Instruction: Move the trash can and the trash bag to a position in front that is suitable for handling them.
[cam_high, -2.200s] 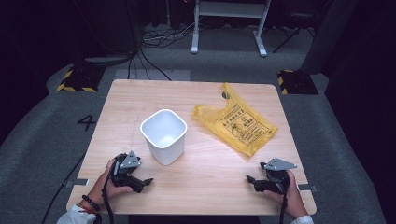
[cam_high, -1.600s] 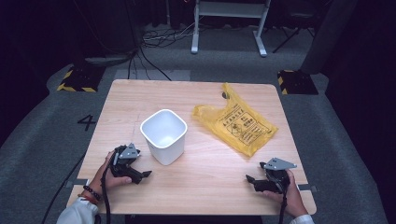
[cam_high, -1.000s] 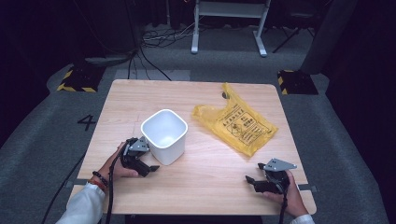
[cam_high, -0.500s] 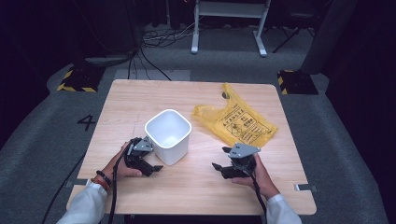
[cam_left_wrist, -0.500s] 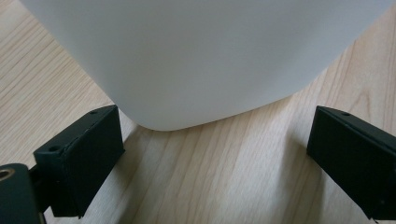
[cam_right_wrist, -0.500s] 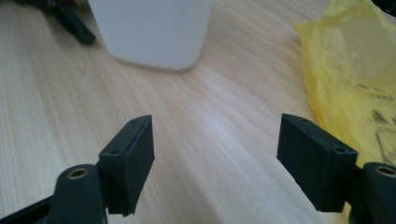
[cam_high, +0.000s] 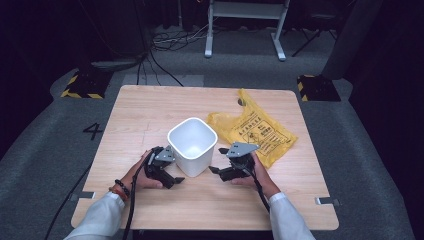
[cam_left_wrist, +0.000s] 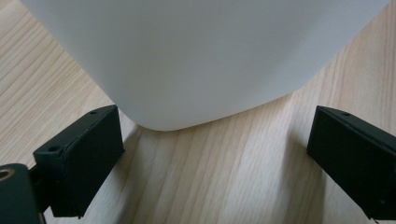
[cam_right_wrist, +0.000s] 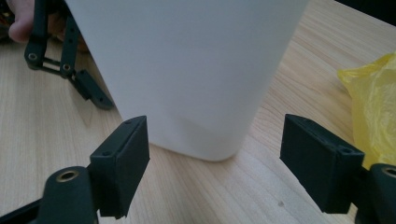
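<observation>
Both grippers sit low at the white plastic bin (cam_high: 192, 146), the left gripper (cam_high: 172, 176) at its near-left corner, the right gripper (cam_high: 216, 171) at its near-right, jaws spread wide, gripping nothing. Each should probably close squarely on a wall. The bin stands upright mid-table, mouth up. Behind-right of it lies a yellow plastic bag (cam_high: 255, 131).

Pale wooden table (cam_high: 145, 112) with 1 white bin (cam_high: 192, 145) and 1 yellow bag (cam_high: 257, 131).

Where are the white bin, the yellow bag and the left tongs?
white bin (cam_high: 192, 156): high view, on its front wall.
yellow bag (cam_high: 260, 132): high view, on its printed middle.
left tongs (cam_high: 172, 179): high view, midway between the two black tips.
</observation>
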